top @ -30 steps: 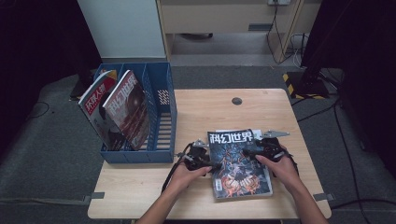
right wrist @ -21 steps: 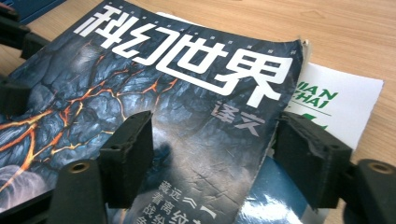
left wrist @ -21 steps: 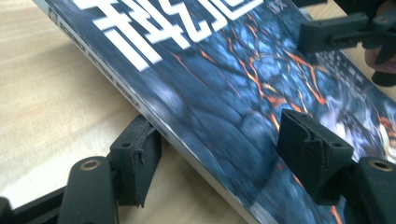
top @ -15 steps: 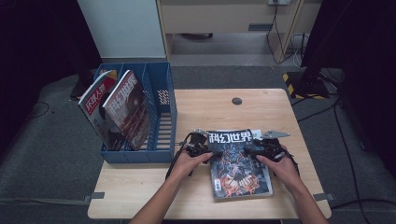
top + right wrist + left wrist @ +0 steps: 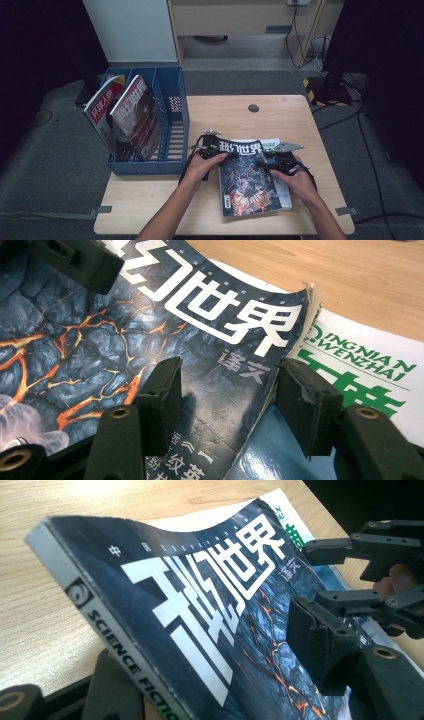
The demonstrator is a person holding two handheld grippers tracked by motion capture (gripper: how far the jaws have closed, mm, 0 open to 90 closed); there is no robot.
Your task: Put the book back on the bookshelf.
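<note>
1. Near the front of the wooden table [image 5: 300, 115], right of centre, lies a dark science-fiction magazine [image 5: 250, 182] with bold white title characters; it rests on a second magazine with a white-and-green cover [image 5: 370, 375], whose far right corner pokes out.
2. Left gripper [image 5: 210, 145]: at the dark magazine's far left corner. In the left gripper view the spine edge is raised off the table and sits between the jaws, which have just been closing; one pad lies over the cover, the other under the spine, and whether they press cannot be told.
3. Right gripper [image 5: 280, 160]: at the magazine's right edge. Its jaws have just been closing and straddle the curled page edge, one pad on the cover, the other beyond the edge; a firm clamp cannot be confirmed.
4. Left of the magazines, at the table's left side, stands a blue file rack [image 5: 172, 125] holding two upright magazines [image 5: 125, 117] in its left compartments.
</note>
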